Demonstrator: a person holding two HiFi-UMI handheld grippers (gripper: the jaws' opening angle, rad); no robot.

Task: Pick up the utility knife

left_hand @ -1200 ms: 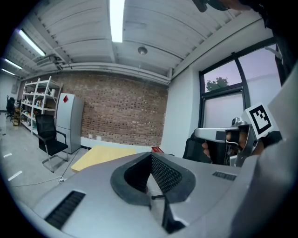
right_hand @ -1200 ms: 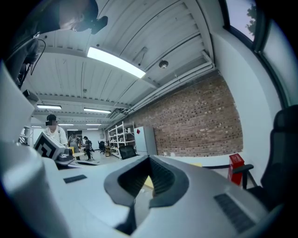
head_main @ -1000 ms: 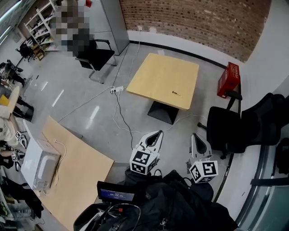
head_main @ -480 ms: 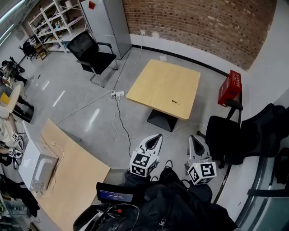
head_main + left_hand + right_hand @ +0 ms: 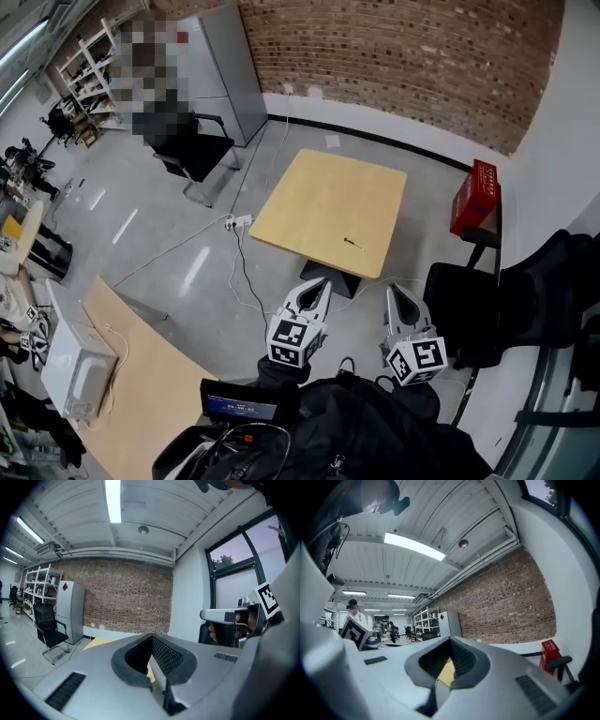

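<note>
The utility knife (image 5: 352,245) is a small dark object lying near the front right edge of a square light-wood table (image 5: 319,202) in the head view. Both grippers are held low in front of the person, short of the table and apart from the knife. My left gripper (image 5: 318,283) points toward the table's near edge with its jaws together and nothing in them. My right gripper (image 5: 393,292) sits beside it, also shut and empty. In the left gripper view the left gripper (image 5: 151,641) shows a sliver of table between its jaws; the right gripper (image 5: 450,643) shows the same.
Black office chairs (image 5: 473,295) stand right of the grippers, with a red box (image 5: 475,195) by the wall. A power strip and cable (image 5: 234,221) lie on the floor left of the table. A second wooden table (image 5: 155,375) with a white appliance (image 5: 73,367) is at lower left.
The table and knife have come nearer and lower in the head view as the person moves toward them. Both grippers stay shut and have edged forward.
</note>
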